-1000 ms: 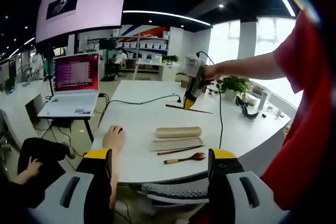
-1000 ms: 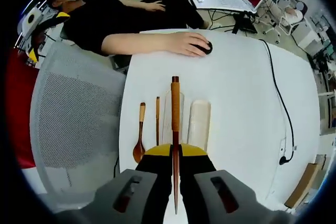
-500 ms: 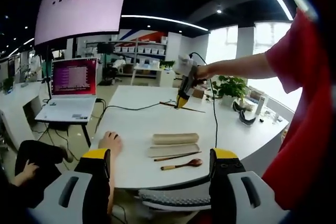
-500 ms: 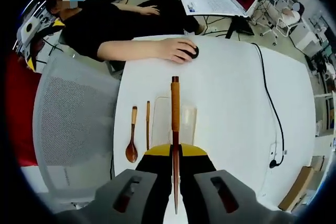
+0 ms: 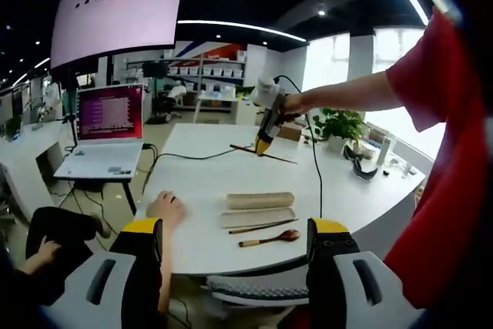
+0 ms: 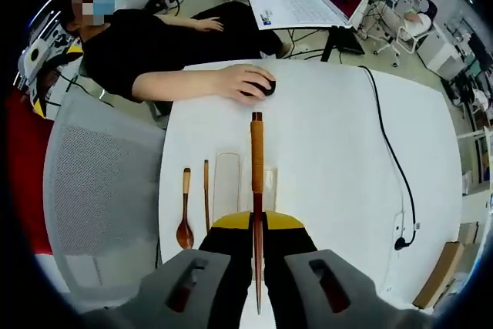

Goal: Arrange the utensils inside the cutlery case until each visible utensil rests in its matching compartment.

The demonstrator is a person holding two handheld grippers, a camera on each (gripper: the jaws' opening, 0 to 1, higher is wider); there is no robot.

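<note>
Right gripper (image 6: 256, 230) clamped on a chopstick (image 6: 256, 182), held above the table (image 6: 339, 152) over the open case (image 6: 227, 182), with spoon (image 6: 184, 225) beside it; left gripper (image 5: 235, 248) open, empty.

Open-plan office: white desks (image 5: 208, 161), laptop (image 5: 108, 127), wall screen (image 5: 115, 11), mesh chair (image 6: 100, 198).

— What is your right gripper (image 6: 256, 243) doing?
— Your jaws are clamped on a chopstick (image 6: 256, 190), your arm stretched out high over the table.

— And your left gripper (image 5: 235, 260)?
— Held low, jaws spread wide, nothing between them.
</note>
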